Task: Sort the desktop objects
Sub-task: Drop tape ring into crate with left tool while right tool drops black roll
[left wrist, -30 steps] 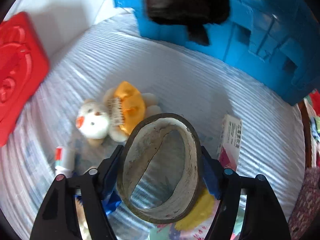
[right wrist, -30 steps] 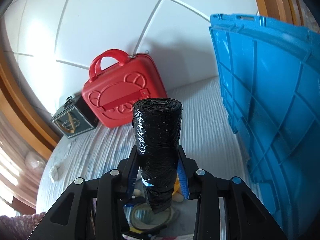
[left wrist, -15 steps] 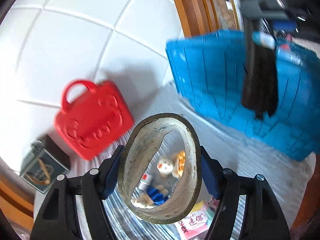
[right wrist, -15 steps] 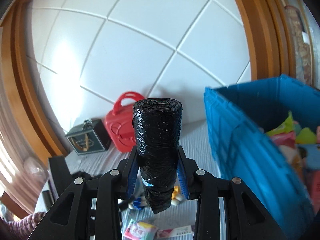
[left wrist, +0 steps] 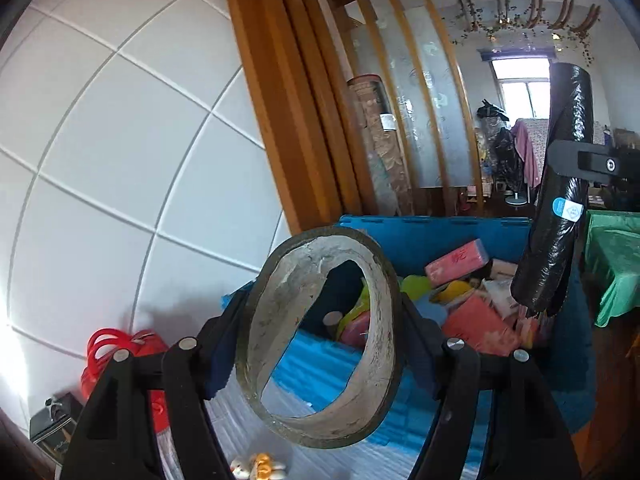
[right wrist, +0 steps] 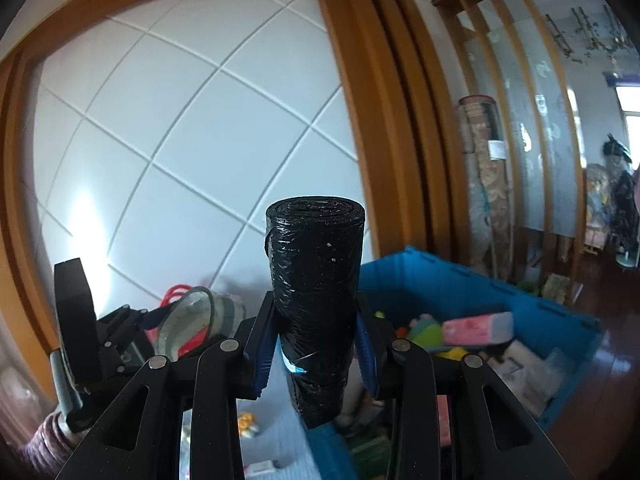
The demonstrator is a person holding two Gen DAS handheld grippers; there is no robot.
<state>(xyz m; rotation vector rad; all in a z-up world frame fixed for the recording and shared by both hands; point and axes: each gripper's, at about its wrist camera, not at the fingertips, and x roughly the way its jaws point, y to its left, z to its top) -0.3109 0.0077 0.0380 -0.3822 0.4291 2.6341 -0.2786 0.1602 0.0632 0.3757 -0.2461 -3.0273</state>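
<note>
My left gripper [left wrist: 320, 340] is shut on a grey tape roll [left wrist: 376, 320], held in the air at the near left edge of the blue crate [left wrist: 440, 226]. My right gripper [right wrist: 316, 344] is shut on a black roll of bin bags [right wrist: 316, 280], held upright above the crate [right wrist: 460, 284]. The same black roll [left wrist: 560, 200] hangs over the crate's right side in the left wrist view, and the tape roll [right wrist: 188, 320] shows at the left of the right wrist view. The crate holds several packets and toys.
A red case [left wrist: 112, 348] and a dark box [left wrist: 52, 424] stand against the white tiled wall at the left. A small plush toy [left wrist: 256, 466] lies on the striped cloth below. A wooden frame and a room lie behind the crate.
Both grippers have risen with their loads from over the cloth. The views now look into the open crate from above, and the toys on the cloth have dropped low in the frames.
</note>
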